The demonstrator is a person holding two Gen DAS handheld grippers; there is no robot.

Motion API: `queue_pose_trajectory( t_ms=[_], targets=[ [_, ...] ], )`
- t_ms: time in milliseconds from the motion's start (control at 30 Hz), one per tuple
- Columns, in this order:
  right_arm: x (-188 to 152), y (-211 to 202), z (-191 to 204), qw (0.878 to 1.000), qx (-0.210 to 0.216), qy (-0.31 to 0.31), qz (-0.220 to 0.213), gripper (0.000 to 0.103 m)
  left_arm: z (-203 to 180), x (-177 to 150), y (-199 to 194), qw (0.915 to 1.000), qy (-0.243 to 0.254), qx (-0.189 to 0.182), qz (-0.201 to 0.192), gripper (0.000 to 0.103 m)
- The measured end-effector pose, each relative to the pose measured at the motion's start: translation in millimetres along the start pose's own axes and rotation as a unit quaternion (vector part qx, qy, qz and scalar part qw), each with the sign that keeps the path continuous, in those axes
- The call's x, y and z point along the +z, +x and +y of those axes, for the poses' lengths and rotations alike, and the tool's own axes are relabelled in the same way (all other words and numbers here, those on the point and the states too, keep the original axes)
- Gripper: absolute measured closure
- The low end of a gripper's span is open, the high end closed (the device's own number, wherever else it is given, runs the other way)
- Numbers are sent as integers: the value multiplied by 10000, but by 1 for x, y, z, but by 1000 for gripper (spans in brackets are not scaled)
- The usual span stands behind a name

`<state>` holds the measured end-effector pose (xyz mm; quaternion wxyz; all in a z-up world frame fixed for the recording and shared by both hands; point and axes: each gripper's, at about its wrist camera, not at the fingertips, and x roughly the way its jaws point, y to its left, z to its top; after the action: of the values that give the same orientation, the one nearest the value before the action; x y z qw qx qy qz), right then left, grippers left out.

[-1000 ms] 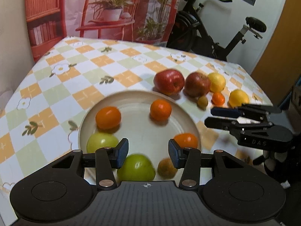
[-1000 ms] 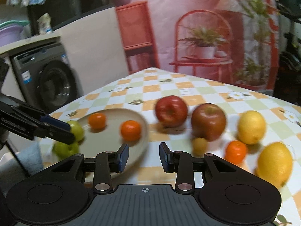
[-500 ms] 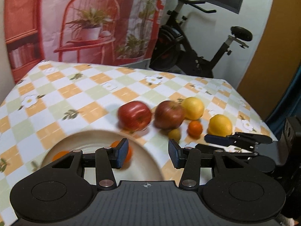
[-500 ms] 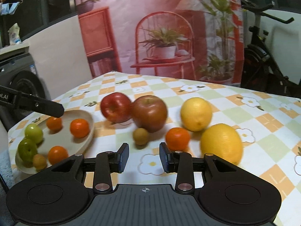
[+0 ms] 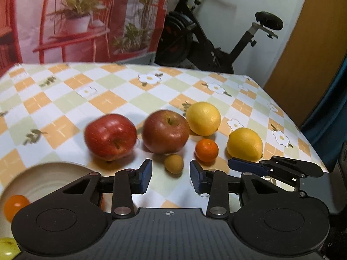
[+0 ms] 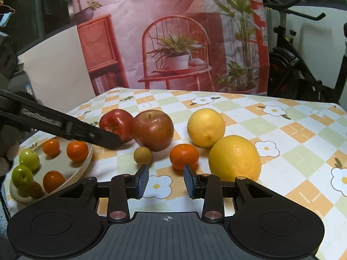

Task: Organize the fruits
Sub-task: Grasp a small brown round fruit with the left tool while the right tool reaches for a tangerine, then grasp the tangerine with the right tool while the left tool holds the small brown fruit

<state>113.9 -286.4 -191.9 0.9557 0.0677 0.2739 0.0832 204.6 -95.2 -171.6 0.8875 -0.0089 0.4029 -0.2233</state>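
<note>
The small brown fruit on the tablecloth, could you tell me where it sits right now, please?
In the right wrist view the small brown fruit lies loose on the tablecloth, just in front of the darker red apple, with the tangerine to its right.

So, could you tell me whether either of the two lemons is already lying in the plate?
No, both lemons sit on the tablecloth, well right of the plate.

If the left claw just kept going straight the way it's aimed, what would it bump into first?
Most likely the small brownish fruit: it lies on the tablecloth straight ahead of the left gripper, whose empty jaws are closing. The darker red apple sits just behind it. Depth is hard to judge here.
</note>
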Motion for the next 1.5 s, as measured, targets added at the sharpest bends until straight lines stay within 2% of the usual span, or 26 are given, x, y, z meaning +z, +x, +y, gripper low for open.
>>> queue_pose_trajectory(
  t_ms=[633, 733, 833, 967, 1500],
  targets=[
    [-2, 2, -1, 9999, 89, 90, 33, 70, 2, 9, 35, 9992, -220, 38, 324, 63],
    [-1, 3, -2, 9999, 93, 111, 52, 70, -1, 7, 38, 9993, -129, 96, 336, 77],
    [-1, 4, -2, 9999, 94, 123, 64, 70, -5, 4, 35, 9995, 28, 150, 279, 77],
    [-1, 5, -3, 9999, 68, 108, 82, 70, -3, 0, 30, 9995, -12, 136, 289, 77],
    [0, 8, 0, 9999, -51, 41, 123, 70, 3, -8, -22, 9989, -60, 297, -344, 77]
  ],
)
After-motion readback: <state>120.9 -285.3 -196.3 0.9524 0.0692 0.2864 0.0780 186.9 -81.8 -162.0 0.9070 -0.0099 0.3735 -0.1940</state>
